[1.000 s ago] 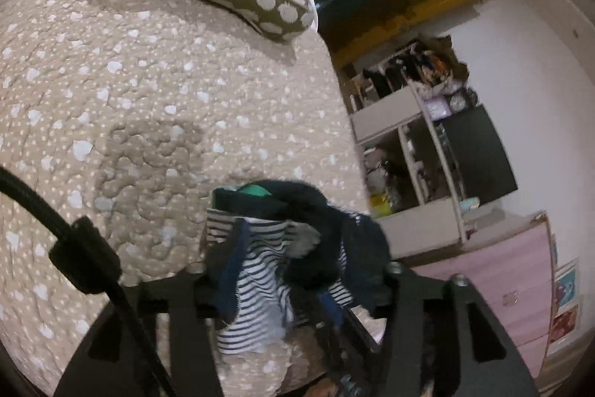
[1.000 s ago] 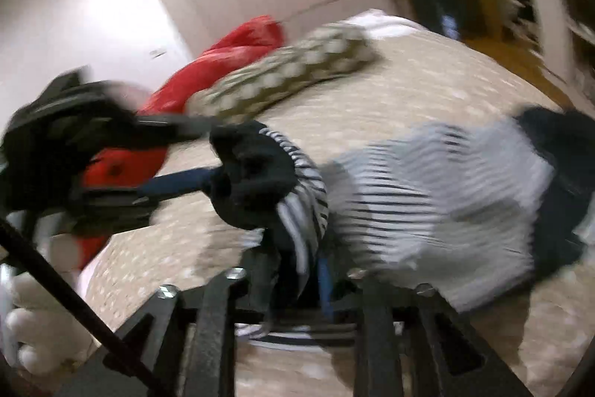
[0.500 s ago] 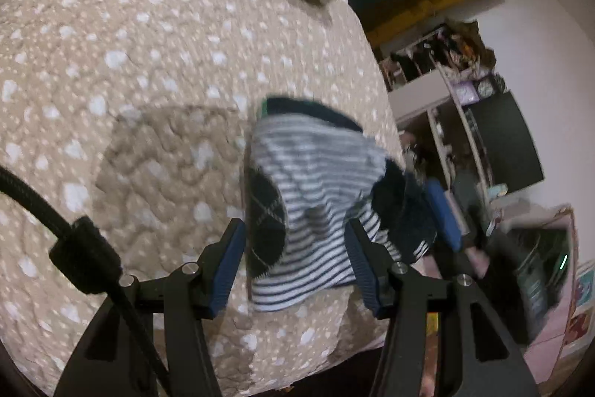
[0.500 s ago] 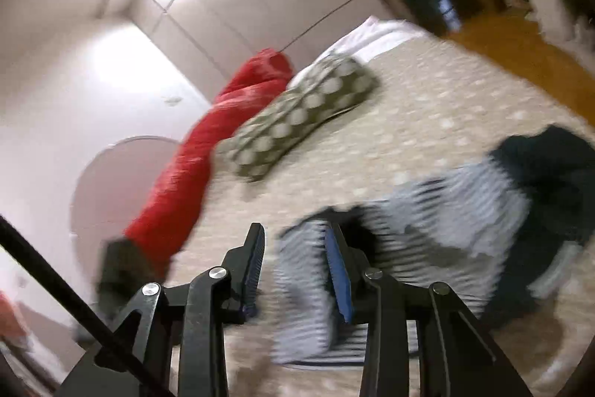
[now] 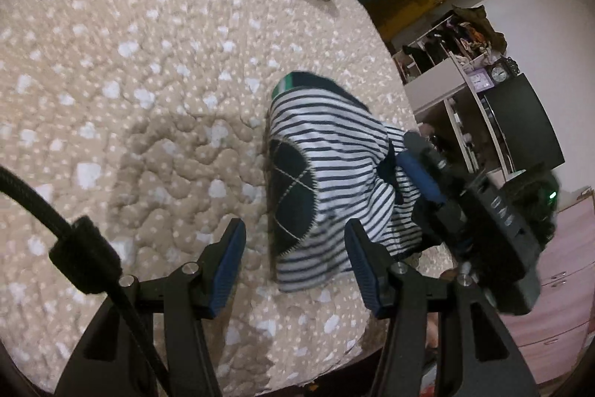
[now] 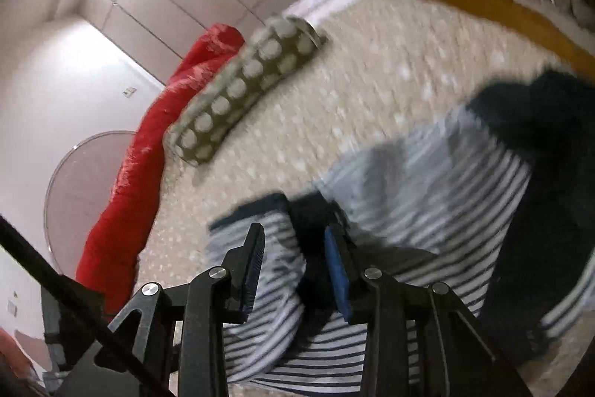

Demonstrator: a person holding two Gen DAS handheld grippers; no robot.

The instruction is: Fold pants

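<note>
While the striped pants (image 5: 327, 166) lie bunched near the bed's (image 5: 130, 62) edge, both the left gripper (image 5: 293, 248) and right gripper (image 6: 293, 255) stand open over them, so a fold looks just laid, and smoothing or regripping seems next.

No readable text anywhere. Raised lettering on the right tongs (image 5: 416, 170) too blurred to make out; clock (image 5: 498, 74) on shelf too small.
</note>
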